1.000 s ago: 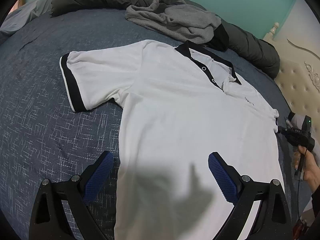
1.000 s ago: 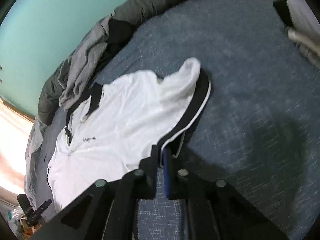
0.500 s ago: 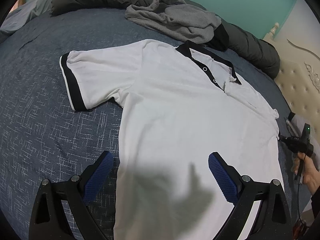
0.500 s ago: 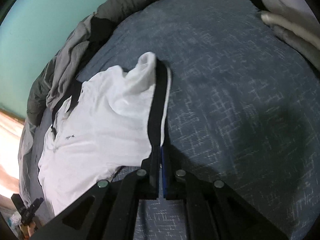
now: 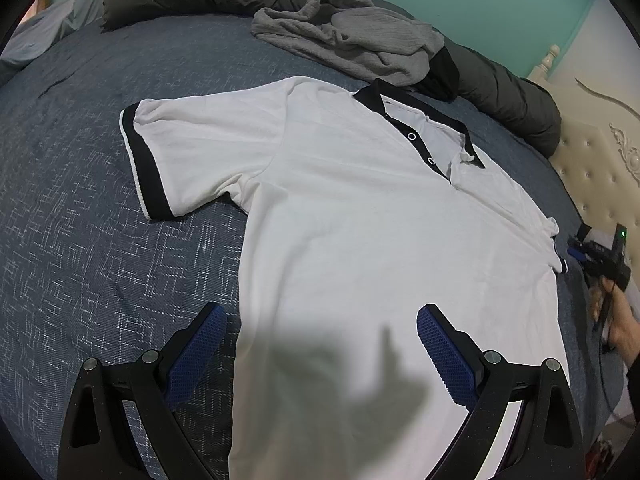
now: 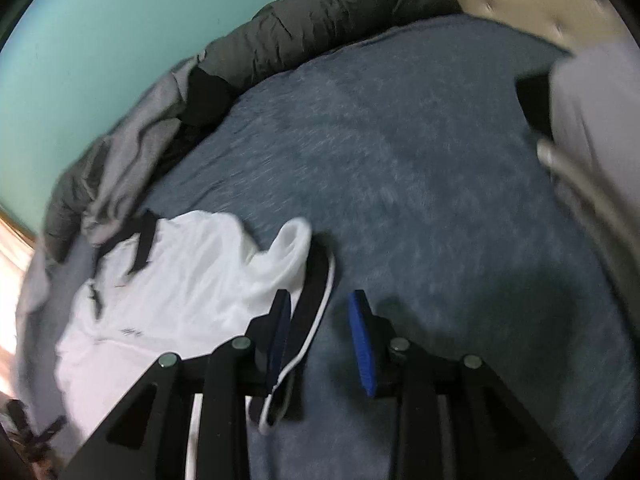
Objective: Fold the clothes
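Note:
A white polo shirt [image 5: 360, 220] with a black collar lies face up on the blue bedspread [image 5: 80, 220]. Its left sleeve [image 5: 192, 152] is spread flat. My left gripper [image 5: 320, 312] hovers open over the shirt's lower part, nothing between its blue pads. At the far right a hand holds my right gripper [image 5: 600, 256] just past the shirt's edge. In the right wrist view the shirt [image 6: 180, 280] is rumpled, and the other sleeve's black cuff [image 6: 308, 304] lies between the jaws of my right gripper [image 6: 319, 296]. Those jaws are opening; the cuff rests by the left pad, clear of the right one.
A crumpled grey garment [image 5: 352, 40] lies beyond the collar against a dark rolled duvet [image 5: 508, 96] along the teal wall. A cream tufted headboard [image 5: 600, 152] stands at the right. A pale pillow [image 6: 592, 120] sits at the right in the right wrist view.
My right gripper, which was shut on the sleeve's black cuff, has parted its jaws and shifted; the cuff now lies loose on the bedspread. The left gripper has not moved.

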